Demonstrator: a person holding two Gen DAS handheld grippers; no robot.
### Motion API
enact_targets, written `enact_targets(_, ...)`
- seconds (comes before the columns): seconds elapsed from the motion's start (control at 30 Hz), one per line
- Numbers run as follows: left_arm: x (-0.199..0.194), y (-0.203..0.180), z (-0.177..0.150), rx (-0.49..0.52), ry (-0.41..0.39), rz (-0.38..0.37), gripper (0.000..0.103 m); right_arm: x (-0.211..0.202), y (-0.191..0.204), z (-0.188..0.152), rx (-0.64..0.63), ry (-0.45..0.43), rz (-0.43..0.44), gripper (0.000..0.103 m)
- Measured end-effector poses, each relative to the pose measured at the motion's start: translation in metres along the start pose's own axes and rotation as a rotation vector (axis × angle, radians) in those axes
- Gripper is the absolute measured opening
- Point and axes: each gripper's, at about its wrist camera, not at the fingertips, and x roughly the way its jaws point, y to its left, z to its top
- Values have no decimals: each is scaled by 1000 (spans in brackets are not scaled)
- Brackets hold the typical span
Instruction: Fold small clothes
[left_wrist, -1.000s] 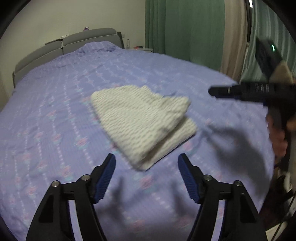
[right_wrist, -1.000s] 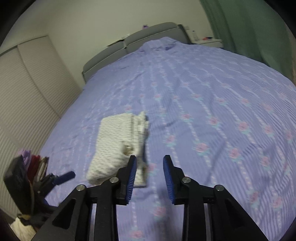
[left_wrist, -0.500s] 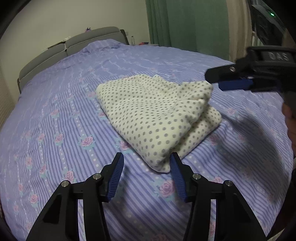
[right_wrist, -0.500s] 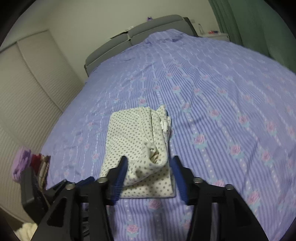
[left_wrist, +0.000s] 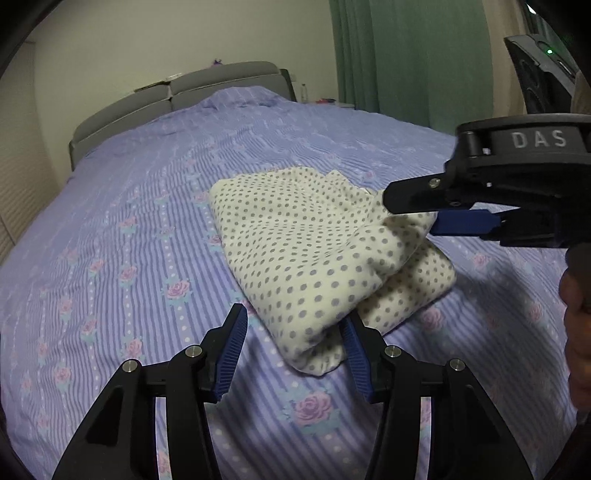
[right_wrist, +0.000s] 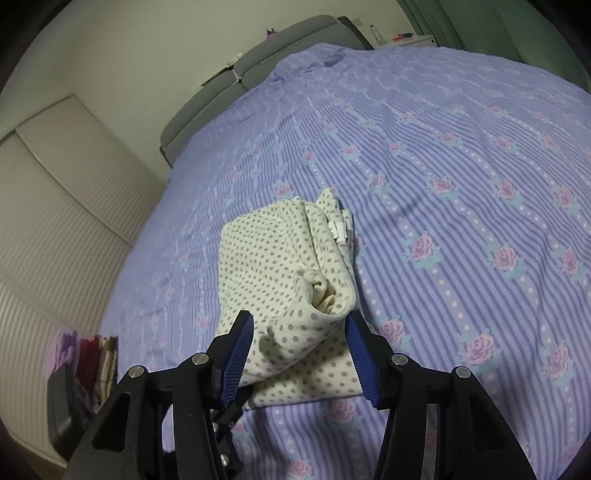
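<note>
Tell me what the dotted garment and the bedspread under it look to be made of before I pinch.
Dotted garment: soft cream knit, probably cotton jersey, matte; it slumps in rounded folds and shows a fine ribbed texture. Bedspread: thin woven or crinkled cotton-like fabric, matte, with printed lilac stripes and roses and shallow puckers. Exact fibre cannot be told.

Ahead of the gripper, a lilac rose-striped bedspread (left_wrist: 155, 229) runs up to a grey padded headboard (left_wrist: 177, 96); green curtains (left_wrist: 410, 55) hang far right, ribbed white wardrobe doors (right_wrist: 55, 206) stand left.
</note>
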Motion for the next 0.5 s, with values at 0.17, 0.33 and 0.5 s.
enact_targets(0.17,2,27,-8,-130,31,-12,47,7,-3,0,37,30,-18,53)
enact_targets(0.33,-2,40,-13,-208,32,-31,47,8,-11,-10,104,53,32,53)
enact_targets(0.5,0,38,-13,-196,35,-38,47,17,0,-13,83,53,29,53)
